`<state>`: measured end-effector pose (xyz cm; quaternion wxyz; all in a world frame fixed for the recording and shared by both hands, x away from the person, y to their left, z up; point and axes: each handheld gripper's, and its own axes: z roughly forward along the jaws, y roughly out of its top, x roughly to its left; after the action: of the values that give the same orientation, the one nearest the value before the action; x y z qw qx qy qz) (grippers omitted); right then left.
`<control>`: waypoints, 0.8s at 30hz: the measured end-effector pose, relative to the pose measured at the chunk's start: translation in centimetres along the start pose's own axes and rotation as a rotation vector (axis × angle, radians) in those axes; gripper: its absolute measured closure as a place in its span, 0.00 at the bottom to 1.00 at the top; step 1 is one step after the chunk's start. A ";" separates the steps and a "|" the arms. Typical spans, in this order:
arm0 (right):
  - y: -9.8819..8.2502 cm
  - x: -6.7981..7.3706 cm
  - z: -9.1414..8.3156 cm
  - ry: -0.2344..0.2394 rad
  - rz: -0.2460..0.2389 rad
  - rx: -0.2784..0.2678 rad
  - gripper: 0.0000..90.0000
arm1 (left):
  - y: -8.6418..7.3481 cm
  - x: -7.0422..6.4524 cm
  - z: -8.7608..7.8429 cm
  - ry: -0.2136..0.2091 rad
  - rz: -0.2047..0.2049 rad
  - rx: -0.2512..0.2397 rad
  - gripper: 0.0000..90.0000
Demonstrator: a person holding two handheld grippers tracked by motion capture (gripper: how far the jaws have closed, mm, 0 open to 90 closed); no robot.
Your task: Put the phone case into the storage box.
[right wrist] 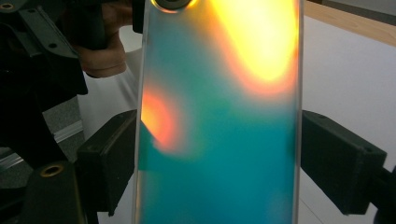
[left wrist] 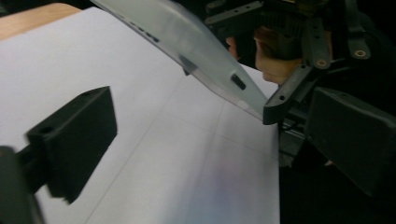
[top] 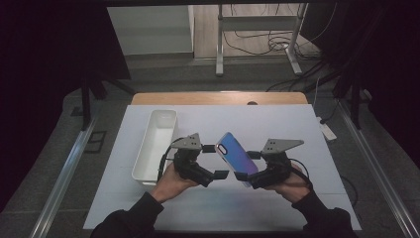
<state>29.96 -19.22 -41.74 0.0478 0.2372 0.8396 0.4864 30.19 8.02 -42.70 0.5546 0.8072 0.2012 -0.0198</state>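
The phone case is off the table and up in the air, gripped across its width by the right tongs, whose two black pads press on its long edges in the right gripper view. Lifting looks done; what is left is probably a handover to the other hand or setting the case in the white bin, which stands at the left of the white mat with nothing visible inside. The left tongs hover just beside the case with their jaws apart and nothing between them; in the left gripper view the clear edge of the case slants above and beyond them, not yet touched. The case tilts with its top toward the left tongs, its lower end at the right tongs, both held well above the mat
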 end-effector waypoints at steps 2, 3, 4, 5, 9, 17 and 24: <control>0.0 0.0 0.0 0.001 0.000 0.000 0.18 | 0.0 0.0 0.0 -0.019 -0.003 0.003 0.15; 0.0 0.1 0.0 0.003 -0.001 0.001 0.18 | 0.0 0.0 -0.1 -0.031 -0.007 0.005 0.15; 0.0 0.1 0.0 0.005 -0.002 0.001 0.18 | -0.1 0.1 -0.2 -0.043 -0.005 0.007 0.20; 0.0 0.1 0.0 0.006 -0.004 0.000 0.18 | -0.1 0.1 -0.2 -0.047 -0.004 0.006 0.25; 0.0 0.1 -0.1 0.010 -0.006 -0.004 0.18 | -0.2 0.2 -0.5 -0.096 -0.015 0.000 0.42; 0.0 0.2 -0.1 0.026 -0.009 -0.007 0.18 | -0.1 0.6 -1.0 -0.171 -0.045 -0.028 0.69; 0.0 0.3 -0.1 0.034 -0.012 -0.009 0.18 | -0.2 0.7 -0.9 -0.206 -0.054 -0.012 0.82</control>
<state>29.68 -19.17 -41.70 0.0376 0.2237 0.8395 0.4938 30.63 9.09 -42.75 0.5765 0.7917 0.1650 -0.1163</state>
